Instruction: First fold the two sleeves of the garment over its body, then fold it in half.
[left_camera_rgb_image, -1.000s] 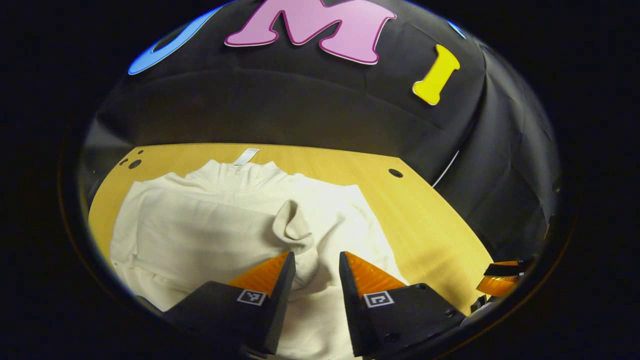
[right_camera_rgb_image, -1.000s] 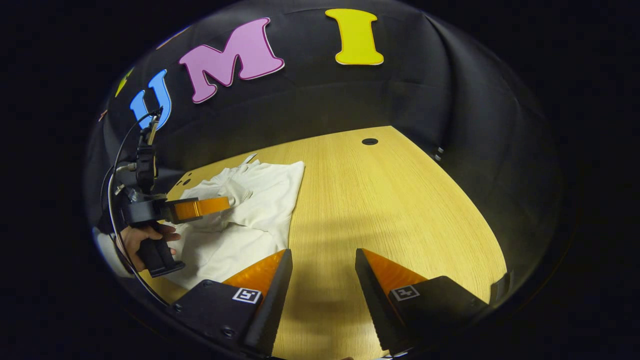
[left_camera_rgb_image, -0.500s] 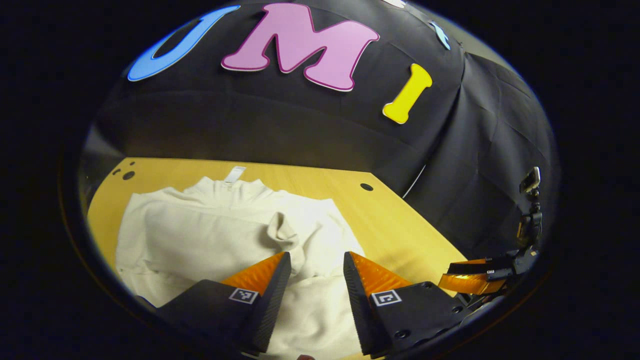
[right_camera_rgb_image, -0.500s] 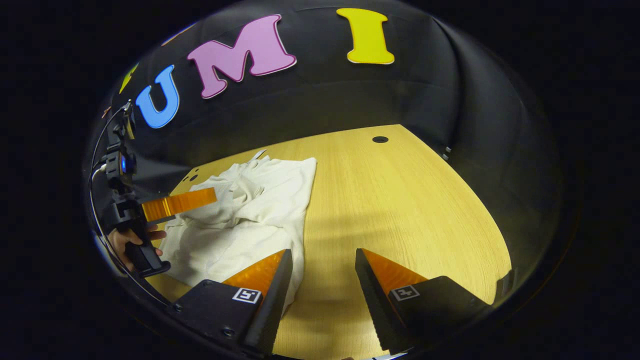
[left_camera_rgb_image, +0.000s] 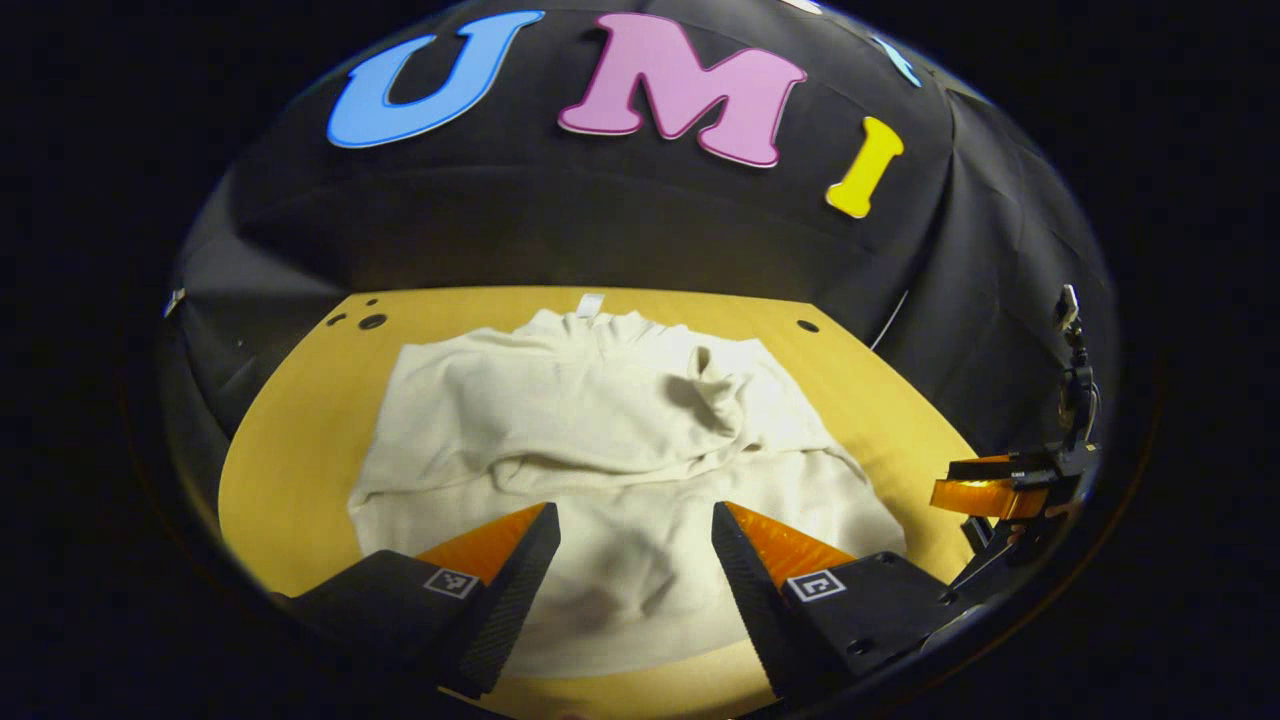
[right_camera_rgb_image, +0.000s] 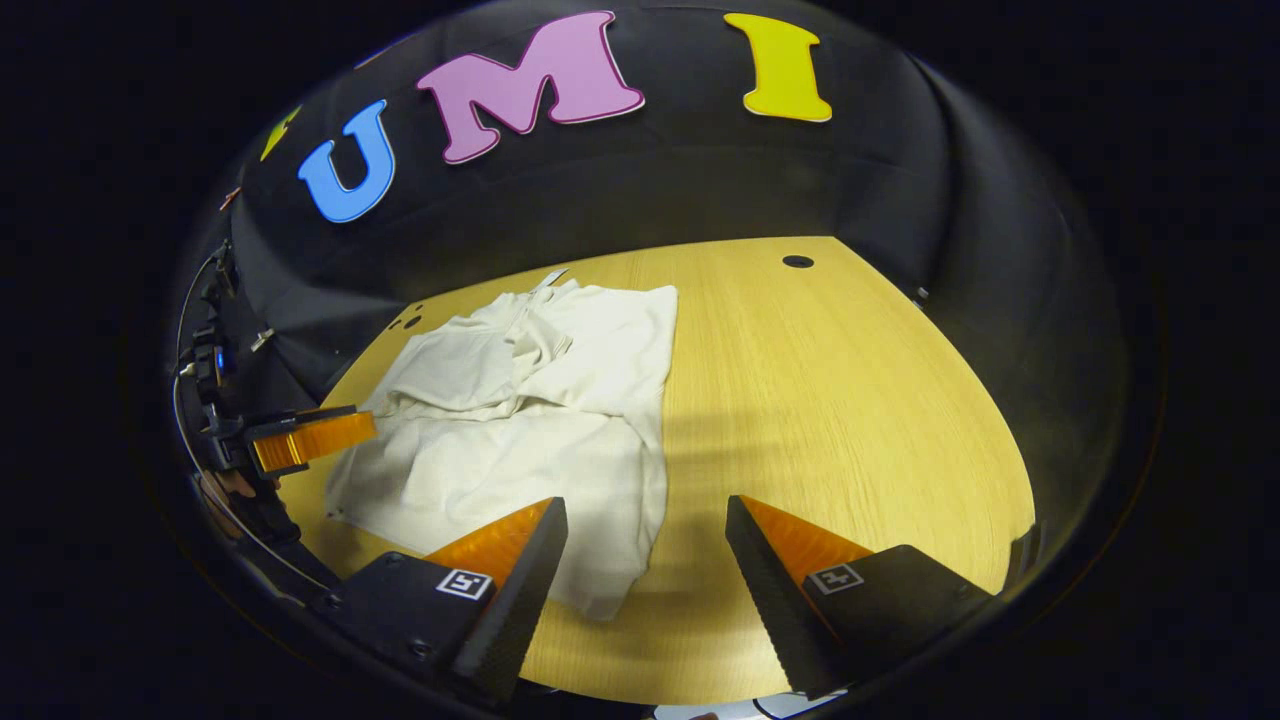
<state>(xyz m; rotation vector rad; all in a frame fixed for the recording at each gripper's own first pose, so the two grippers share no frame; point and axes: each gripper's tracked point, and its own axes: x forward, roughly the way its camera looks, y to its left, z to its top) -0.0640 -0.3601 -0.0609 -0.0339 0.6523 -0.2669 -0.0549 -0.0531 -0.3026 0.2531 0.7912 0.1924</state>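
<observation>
Bare table (right_camera_rgb_image: 850, 400) right of garment (right_camera_rgb_image: 520, 420), unobstructed.

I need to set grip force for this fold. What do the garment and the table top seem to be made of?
Garment: cream, matte, soft knit-like cloth, probably cotton fleece; it slumps into rounded creases. Table: pale yellow wood-look top, likely laminate or veneer; fine straight grain, smooth with a faint sheen.

Soft, matt, rumpled cream cloth garment (left_camera_rgb_image: 620, 440) lay on smooth, pale yellow wood-grain table (right_camera_rgb_image: 830, 400), faintly sheened.
</observation>
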